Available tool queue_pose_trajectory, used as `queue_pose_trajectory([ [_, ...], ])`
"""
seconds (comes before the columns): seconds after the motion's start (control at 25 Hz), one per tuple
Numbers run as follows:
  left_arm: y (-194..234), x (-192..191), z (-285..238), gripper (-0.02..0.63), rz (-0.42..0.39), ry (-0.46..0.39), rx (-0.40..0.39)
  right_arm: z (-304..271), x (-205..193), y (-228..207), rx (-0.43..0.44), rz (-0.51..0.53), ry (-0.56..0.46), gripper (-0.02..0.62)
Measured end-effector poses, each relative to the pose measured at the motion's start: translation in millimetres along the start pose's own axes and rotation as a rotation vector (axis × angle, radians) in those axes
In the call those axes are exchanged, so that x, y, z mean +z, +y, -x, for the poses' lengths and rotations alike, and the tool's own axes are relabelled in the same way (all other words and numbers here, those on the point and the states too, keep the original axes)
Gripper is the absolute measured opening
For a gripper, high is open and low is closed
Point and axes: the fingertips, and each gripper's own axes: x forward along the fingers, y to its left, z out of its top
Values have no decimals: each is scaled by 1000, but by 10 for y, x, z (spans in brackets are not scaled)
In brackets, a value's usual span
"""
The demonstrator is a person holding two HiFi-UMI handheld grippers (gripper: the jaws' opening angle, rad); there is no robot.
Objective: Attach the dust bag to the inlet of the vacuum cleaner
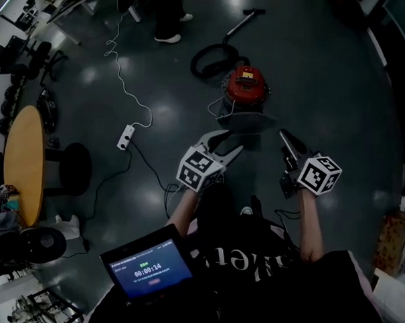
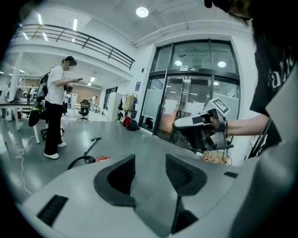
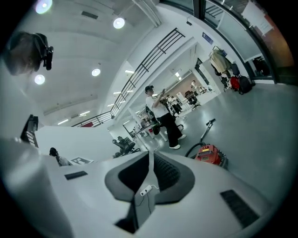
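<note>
Fingers [image 2: 114, 179] parted on left gripper [image 1: 230, 141], closed on right gripper [image 1: 284, 135], both empty (dust bag unseen); poised toward far vacuum cleaner [image 1: 247, 85].

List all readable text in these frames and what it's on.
"00:00:14": tablet screen.
Smaller lines on that screen: blurred, unreadable.
White letters on the person's black shirt: upside down and creased, unreadable.
Yellow label on the red vacuum cleaner: too small to read.

The tablet [image 1: 150, 267] screen shows a timer reading 00:00:14; other print is too small to read.
</note>
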Motion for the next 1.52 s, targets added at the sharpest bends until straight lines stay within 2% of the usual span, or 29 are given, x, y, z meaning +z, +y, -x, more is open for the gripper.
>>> queue_pose_trajectory([
  [0.16, -573, 76, 100, 171, 66, -54, 67, 463, -128, 84, 50, 27, 14, 21],
  [0.32, -1018, -64, 158, 127, 159, -103, 118, 846, -330, 157, 103, 46, 46, 21],
  [0.44, -1305, -158, 205, 109, 197, -105, 146, 1079, -469, 181, 139, -30, 38, 20],
  [0.52, -1496, -194, 248, 103, 201, -88, 148, 1226, -567, 156, 128, -87, 29, 20],
  [0.6, -1636, -221, 287, 101, 193, -71, 147, 1346, -676, 122, 101, -86, 40, 20],
  [0.72, -1714, -262, 344, 99, 172, -58, 147, 1459, -786, 116, 79, -69, 45, 20],
  [0.96, -1801, -363, 571, 89, 175, -58, 141, 1547, -937, 352, 94, -114, -2, 20],
  [1.24, -1683, -538, 866, 75, 182, -51, 120, 1328, -1221, 672, 51, 35, 61, 20],
  [1.52, -1591, -561, 1051, 66, 185, -73, 62, 1152, -1394, 907, 6, 100, 97, 20],
])
